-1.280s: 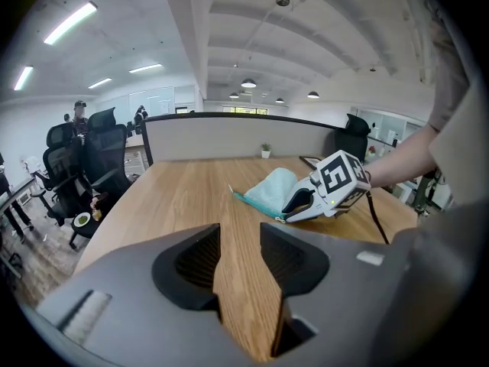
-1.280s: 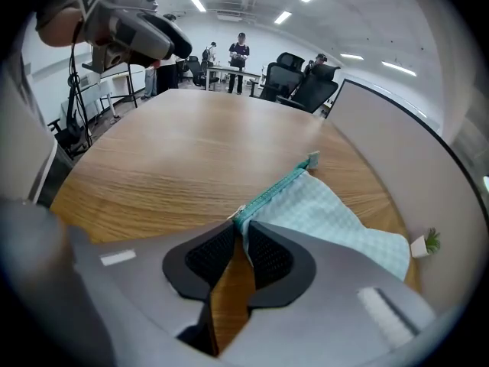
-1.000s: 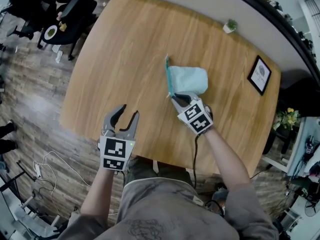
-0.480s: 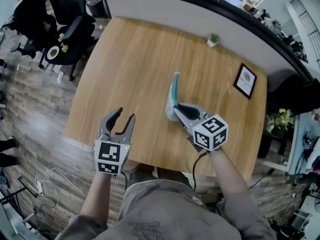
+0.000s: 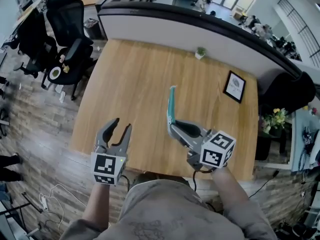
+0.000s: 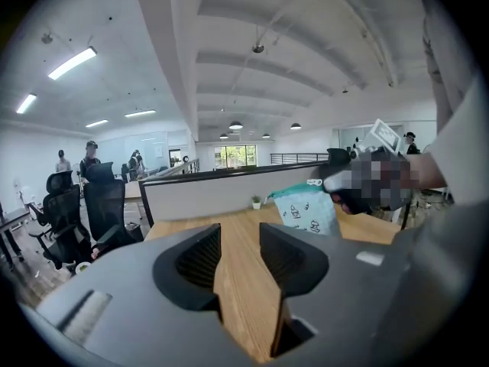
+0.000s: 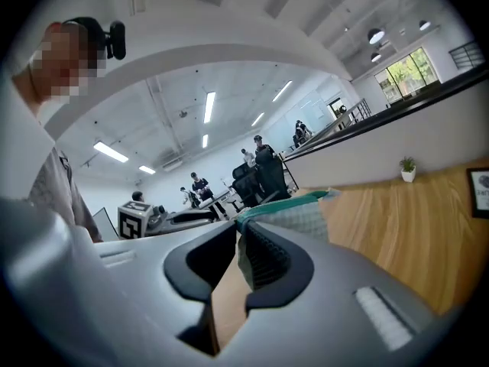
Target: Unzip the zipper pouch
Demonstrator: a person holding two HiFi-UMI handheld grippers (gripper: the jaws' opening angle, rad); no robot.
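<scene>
The teal zipper pouch [image 5: 171,106] hangs off the wooden table [image 5: 130,79], seen edge-on in the head view. My right gripper [image 5: 172,127] is shut on its lower end. In the right gripper view the pouch [image 7: 306,216] is pinched between the jaws [image 7: 238,239], its teal zipper edge on top. From the left gripper view the pouch [image 6: 309,209] shows white fabric with small prints, up in the air at right. My left gripper [image 5: 119,127] is open and empty, above the table's near left edge, well left of the pouch. Its jaws [image 6: 238,239] frame bare wood.
A small potted plant [image 5: 200,52] stands at the table's far edge and a black picture frame [image 5: 235,86] at its right side. A curved partition wall [image 5: 165,24] runs behind the table. Black office chairs [image 5: 70,49] stand on the floor at left.
My right gripper has lifted the pouch off the table and drawn it toward me, turning it from flat to edge-on. The left gripper has stayed open in nearly the same place.
</scene>
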